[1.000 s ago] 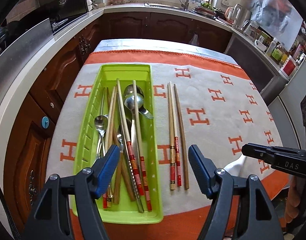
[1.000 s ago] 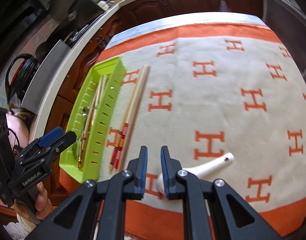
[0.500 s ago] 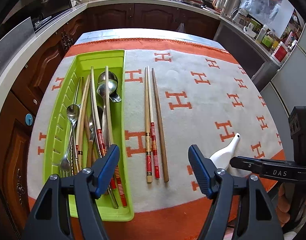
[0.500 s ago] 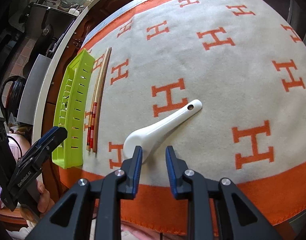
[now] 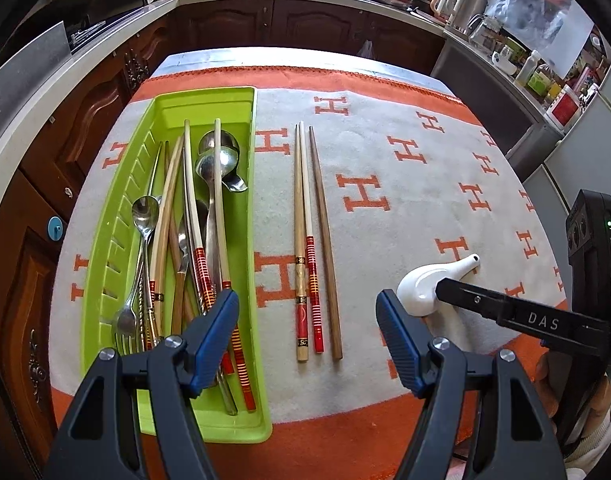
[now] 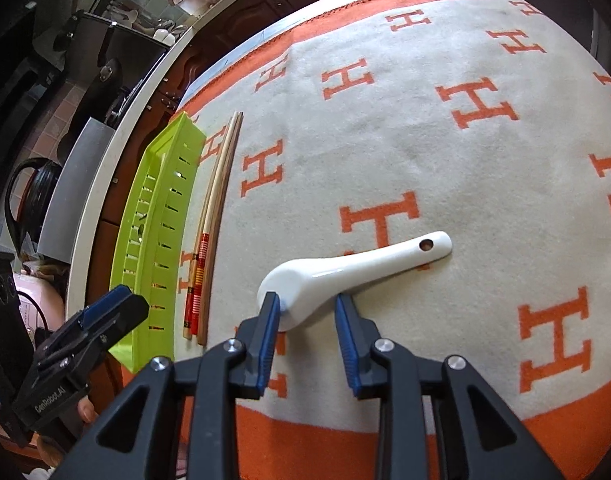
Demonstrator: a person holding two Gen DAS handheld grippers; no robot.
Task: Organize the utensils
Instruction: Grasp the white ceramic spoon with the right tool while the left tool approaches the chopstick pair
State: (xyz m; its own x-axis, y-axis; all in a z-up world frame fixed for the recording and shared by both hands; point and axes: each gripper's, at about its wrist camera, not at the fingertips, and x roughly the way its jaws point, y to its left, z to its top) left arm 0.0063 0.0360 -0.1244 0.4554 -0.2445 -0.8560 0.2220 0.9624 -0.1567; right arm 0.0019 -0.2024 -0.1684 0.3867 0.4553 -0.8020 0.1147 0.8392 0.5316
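While the white spoon (image 6: 345, 276) is being straddled at its bowl by the right gripper (image 6: 307, 316), jaws part-open, nothing clamped | left gripper (image 5: 307, 336) being held wide open, empty, above loose chopsticks (image 5: 311, 240) | green tray (image 5: 209, 98) being filled as destination.

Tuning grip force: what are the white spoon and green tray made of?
White spoon: likely glazed ceramic, given its glossy highlights and thick smooth body. Green tray: looks like moulded plastic, with a uniform lime colour, slotted wall and slight sheen.

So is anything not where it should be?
Yes. Three chopsticks lie on the cloth beside the green tray, not in it with the other utensils. The white spoon also lies out alone, between the right gripper's open fingers. Nothing looks spilled or broken.
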